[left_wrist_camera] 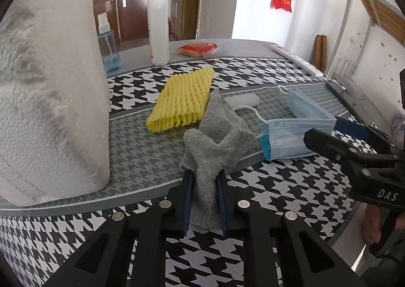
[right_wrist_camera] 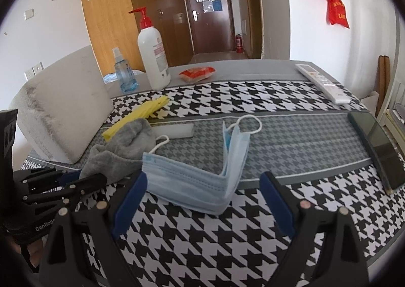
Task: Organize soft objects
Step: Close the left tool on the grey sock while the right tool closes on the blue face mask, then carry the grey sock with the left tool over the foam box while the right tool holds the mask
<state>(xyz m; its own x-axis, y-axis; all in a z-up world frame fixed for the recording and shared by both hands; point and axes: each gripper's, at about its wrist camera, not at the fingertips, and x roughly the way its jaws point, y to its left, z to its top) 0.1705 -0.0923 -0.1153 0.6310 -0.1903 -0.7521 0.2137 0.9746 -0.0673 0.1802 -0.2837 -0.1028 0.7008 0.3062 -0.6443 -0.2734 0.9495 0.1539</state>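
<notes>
Left jaws clamped on grey cloth (left_wrist_camera: 215, 140), right jaws wide around blue mask (right_wrist_camera: 200, 178).

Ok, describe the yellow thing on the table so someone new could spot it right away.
Start at the big paper towel roll on the houndstooth tablecloth. Just right of it lies the yellow foam net sleeve, beside the grey cloth. Only it is bright yellow and lattice-patterned.

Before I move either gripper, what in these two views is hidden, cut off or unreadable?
- Left wrist view: the paper towel roll runs off the left edge and hides the table behind it.
- Left wrist view: the grey cloth, pinched in the left gripper, covers part of the white foam piece.
- Right wrist view: the pump bottle label is too small to read.
- Right wrist view: the right gripper stands open; the blue mask underside is hidden.
</notes>
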